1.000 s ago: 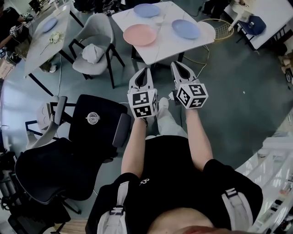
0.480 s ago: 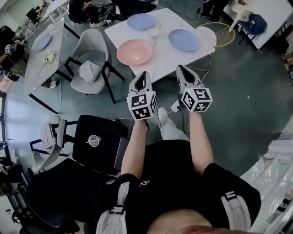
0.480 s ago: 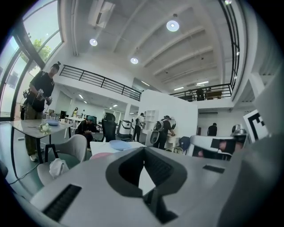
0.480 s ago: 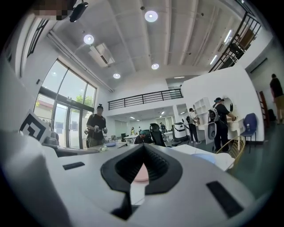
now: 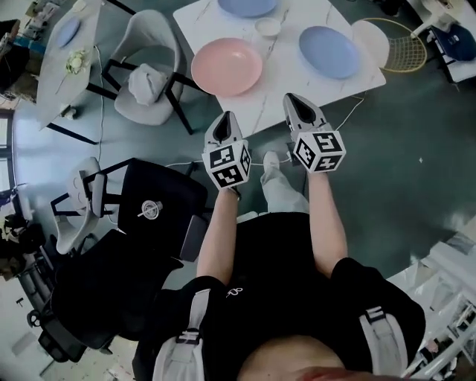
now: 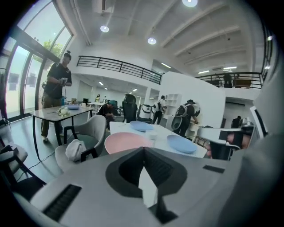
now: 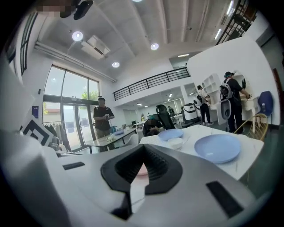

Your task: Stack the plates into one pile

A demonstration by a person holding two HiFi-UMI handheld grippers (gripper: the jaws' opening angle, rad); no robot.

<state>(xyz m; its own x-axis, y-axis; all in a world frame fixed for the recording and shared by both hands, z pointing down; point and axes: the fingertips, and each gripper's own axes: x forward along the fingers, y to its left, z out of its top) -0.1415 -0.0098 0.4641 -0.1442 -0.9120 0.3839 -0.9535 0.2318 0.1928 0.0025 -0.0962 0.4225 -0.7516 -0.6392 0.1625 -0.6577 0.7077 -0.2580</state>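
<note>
Both grippers are held out in front of me at the near edge of the tabletop (image 5: 286, 74), side by side and apart, touching nothing; my left gripper (image 5: 226, 119) has its jaws together with nothing between them; my right gripper (image 5: 294, 101) is the same, jaws together and empty. Pink plate (image 5: 227, 66) lies flat on the near left of the tabletop, just beyond my left gripper; one blue plate (image 5: 329, 52) lies flat to the right, beyond my right gripper, apart from the pink one; second blue plate (image 5: 248, 6) lies at the far side, cut off by the picture edge; small white bowl (image 5: 268, 27) stands between the three plates; all plates lie separate, none stacked. Grey chair (image 5: 152, 74) with a pale cloth bundle (image 5: 145, 80) on its seat stands left of the tabletop; black office chair (image 5: 149, 201) is near me on the left.
</note>
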